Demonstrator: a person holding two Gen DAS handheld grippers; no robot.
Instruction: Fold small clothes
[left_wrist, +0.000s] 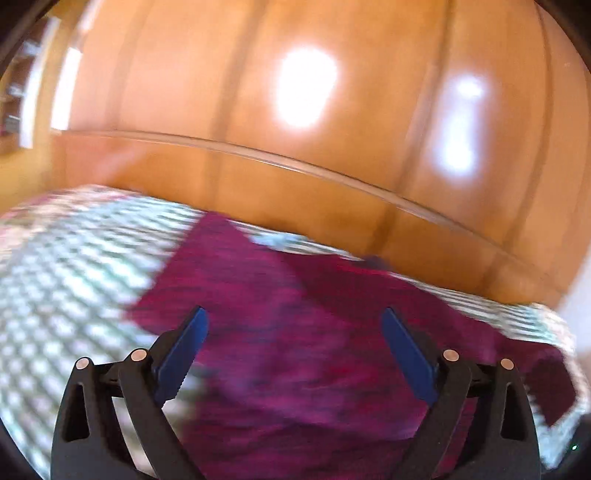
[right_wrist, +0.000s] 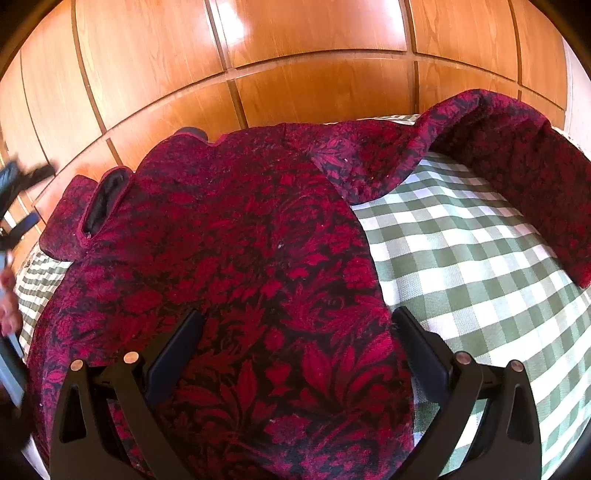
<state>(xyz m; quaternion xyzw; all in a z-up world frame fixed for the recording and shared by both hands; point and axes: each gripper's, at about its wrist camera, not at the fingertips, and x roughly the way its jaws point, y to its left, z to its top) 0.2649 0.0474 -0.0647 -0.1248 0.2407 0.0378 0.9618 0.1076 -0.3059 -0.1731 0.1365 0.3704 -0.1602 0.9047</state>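
A dark red and black floral top (right_wrist: 258, 258) lies spread on the green-and-white checked cloth (right_wrist: 480, 266). Its black-lined neck opening (right_wrist: 105, 195) is at the far left, and one long sleeve (right_wrist: 517, 166) curves off to the right. My right gripper (right_wrist: 298, 312) stands open just above the body of the top, nothing pinched between its black fingers. In the blurred left wrist view the same top (left_wrist: 295, 362) shows as a magenta patch. My left gripper (left_wrist: 294, 310) hangs over it with its blue pads (left_wrist: 184, 354) wide apart and nothing between them.
Glossy wooden panel doors (right_wrist: 295, 74) rise directly behind the far edge of the covered surface. A person's hand (right_wrist: 9, 306) and part of a dark tool with a blue pad (right_wrist: 26, 221) show at the left rim of the right wrist view. Checked cloth (left_wrist: 74, 277) lies bare left of the top.
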